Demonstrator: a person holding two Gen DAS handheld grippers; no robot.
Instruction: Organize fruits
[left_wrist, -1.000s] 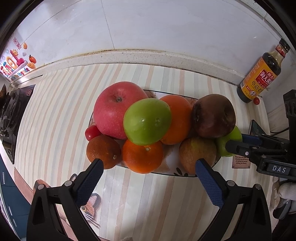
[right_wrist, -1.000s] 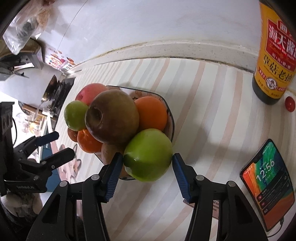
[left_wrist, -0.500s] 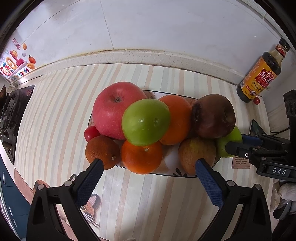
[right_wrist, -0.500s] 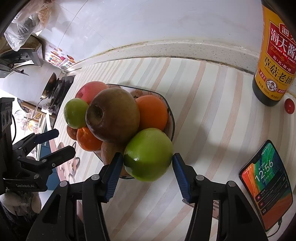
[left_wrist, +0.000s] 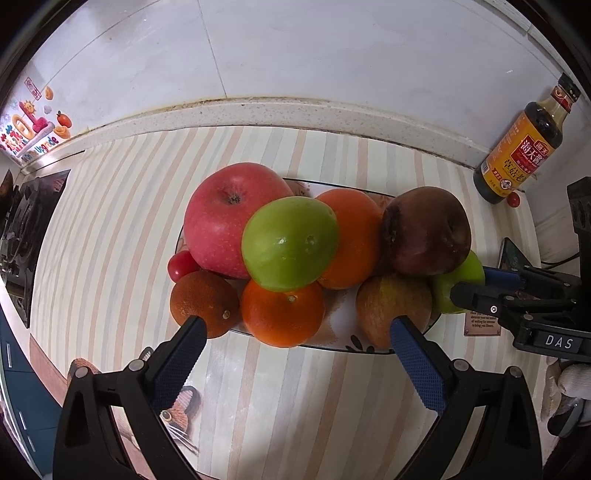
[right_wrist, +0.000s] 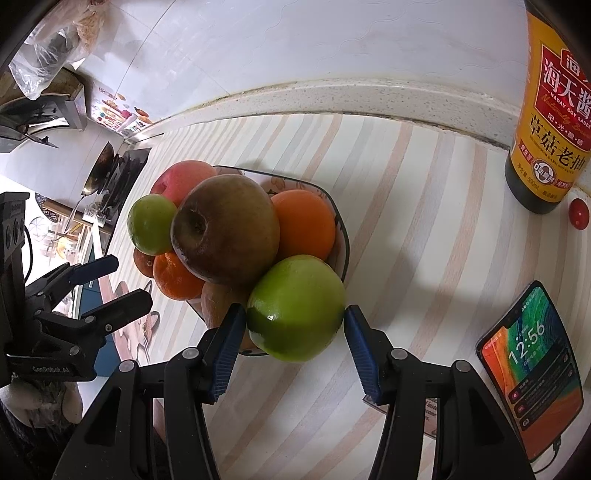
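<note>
A plate (left_wrist: 343, 345) on the striped counter holds piled fruit: a red apple (left_wrist: 229, 218), a green apple (left_wrist: 290, 242) on top, oranges (left_wrist: 282, 314), a dark brown apple (left_wrist: 426, 230) and a second green apple (right_wrist: 295, 308) at the plate's near edge. My left gripper (left_wrist: 295, 328) is open and empty, just in front of the plate. My right gripper (right_wrist: 293, 319) is open with its pads on either side of the second green apple, the left pad touching or nearly so. That gripper also shows in the left wrist view (left_wrist: 476, 284).
A soy sauce bottle (right_wrist: 550, 107) stands by the wall at the right, with a small red tomato (right_wrist: 578, 214) beside it. A phone (right_wrist: 532, 362) lies on the counter at the right. A stove (left_wrist: 22, 225) is at the far left.
Almost nothing has moved. The left wrist view has drifted slightly, and the right gripper's jaws stay around the green apple at the same width.
</note>
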